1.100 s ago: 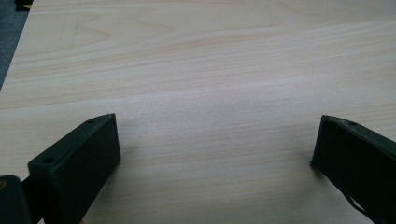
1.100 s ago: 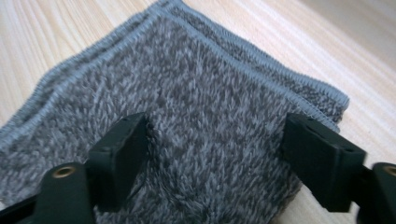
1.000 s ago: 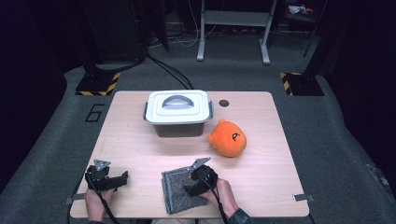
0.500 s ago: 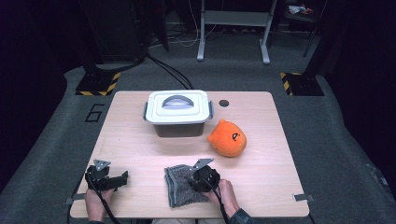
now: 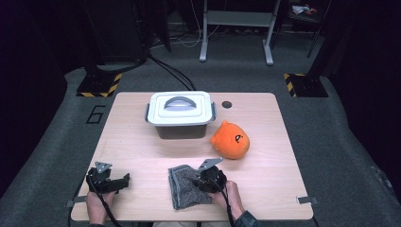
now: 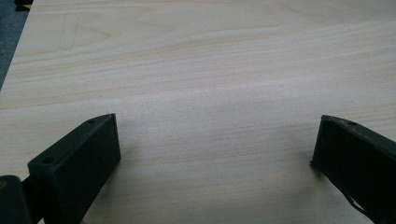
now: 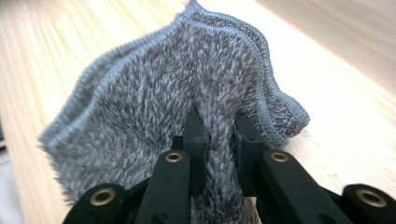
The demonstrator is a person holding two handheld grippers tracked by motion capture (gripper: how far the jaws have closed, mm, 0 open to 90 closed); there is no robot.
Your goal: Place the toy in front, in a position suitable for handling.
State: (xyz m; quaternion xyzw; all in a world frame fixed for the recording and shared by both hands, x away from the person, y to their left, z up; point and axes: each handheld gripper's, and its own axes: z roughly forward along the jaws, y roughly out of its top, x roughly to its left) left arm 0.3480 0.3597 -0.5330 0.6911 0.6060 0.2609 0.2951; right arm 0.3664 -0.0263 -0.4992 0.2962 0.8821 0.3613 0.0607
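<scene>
The pale wooden tabletop [image 5: 142,156] carries four things, and the largest is a grey box [image 5: 181,128] with a white lid [image 5: 179,108] and a grey handle, standing near the far edge, a little left of centre. Just beside it to the right and closer to the person lies an orange plush toy [image 5: 230,140] with a small dark face mark, apart from the box. A small dark round hole [image 5: 227,104] sits in the tabletop right of the lid.

Near the front edge, about the middle, lies a grey fuzzy cloth [image 5: 185,189] with a stitched hem. Its right side is bunched up. The right gripper [image 5: 204,178] rests on that side, held by the person's right hand [image 5: 226,198]. In the right gripper view a raised fold of the cloth [image 7: 187,84] stands between the black fingers [image 7: 194,135], which have just been closing and are now clamped on that fold.

The left gripper [image 5: 124,181] lies well apart from the cloth, at the front left corner, in the person's left hand [image 5: 97,208]. In the left gripper view its fingers [image 6: 86,154] stand wide apart over bare wood, with nothing between them.
</scene>
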